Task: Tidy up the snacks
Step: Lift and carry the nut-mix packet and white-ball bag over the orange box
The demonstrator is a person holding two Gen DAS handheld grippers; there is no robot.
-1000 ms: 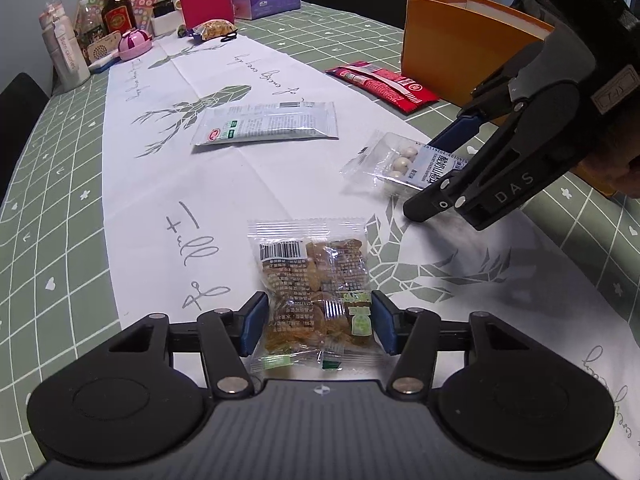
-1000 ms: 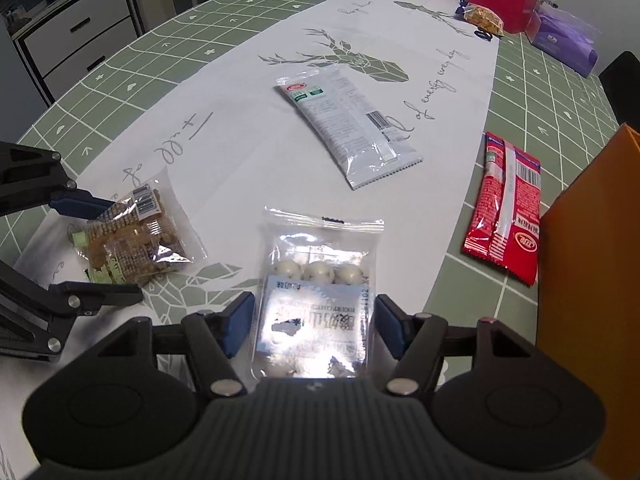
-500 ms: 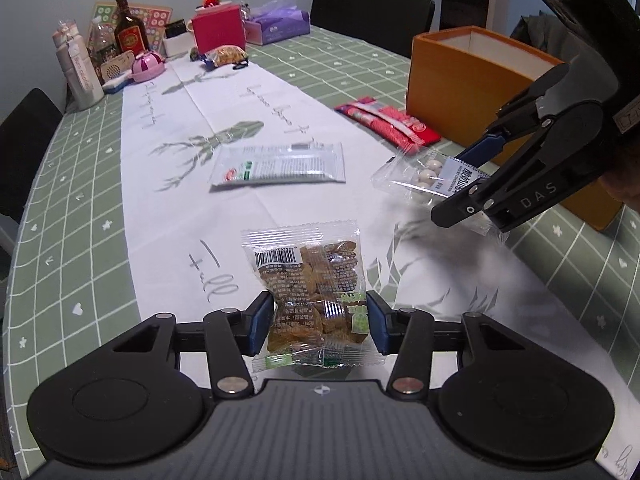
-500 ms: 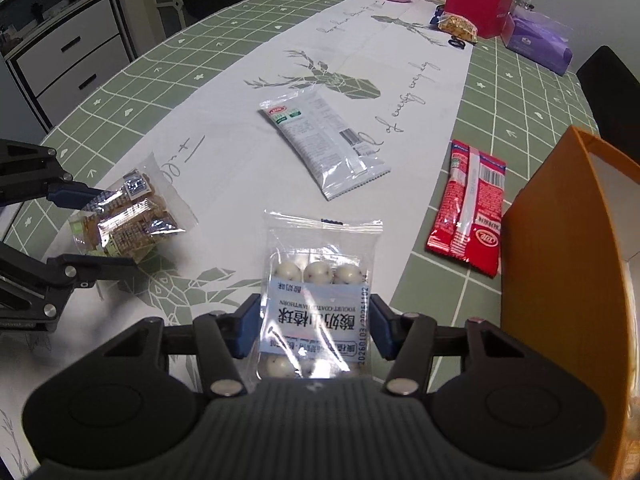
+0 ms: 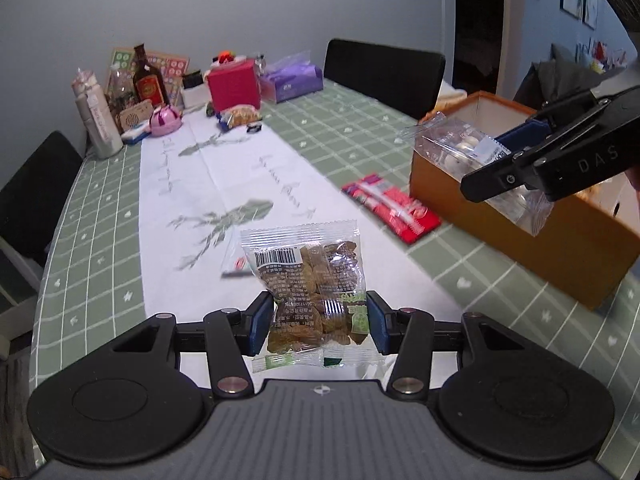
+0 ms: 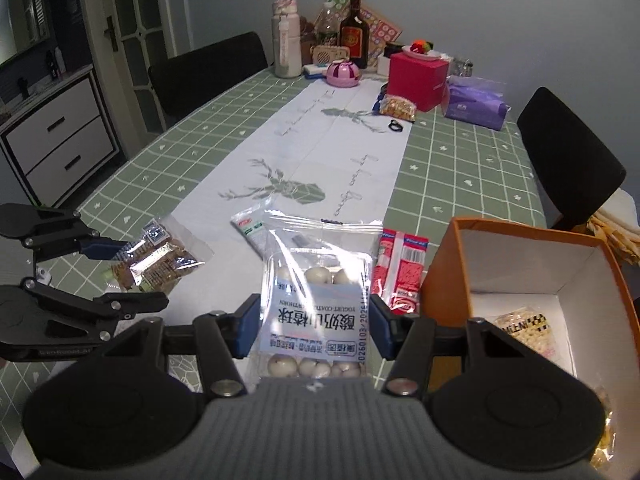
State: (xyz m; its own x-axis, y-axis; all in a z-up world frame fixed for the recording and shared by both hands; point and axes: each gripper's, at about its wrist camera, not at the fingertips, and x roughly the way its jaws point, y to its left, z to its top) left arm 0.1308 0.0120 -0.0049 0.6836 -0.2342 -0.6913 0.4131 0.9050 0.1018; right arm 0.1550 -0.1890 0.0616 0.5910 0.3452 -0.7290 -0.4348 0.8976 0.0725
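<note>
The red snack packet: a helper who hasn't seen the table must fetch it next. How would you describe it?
Find the orange box on the green checked tablecloth. The red snack packet lies flat on the cloth right beside that box, on the side toward the white runner. It is the only red wrapper there; the nearby long packet is white.
</note>
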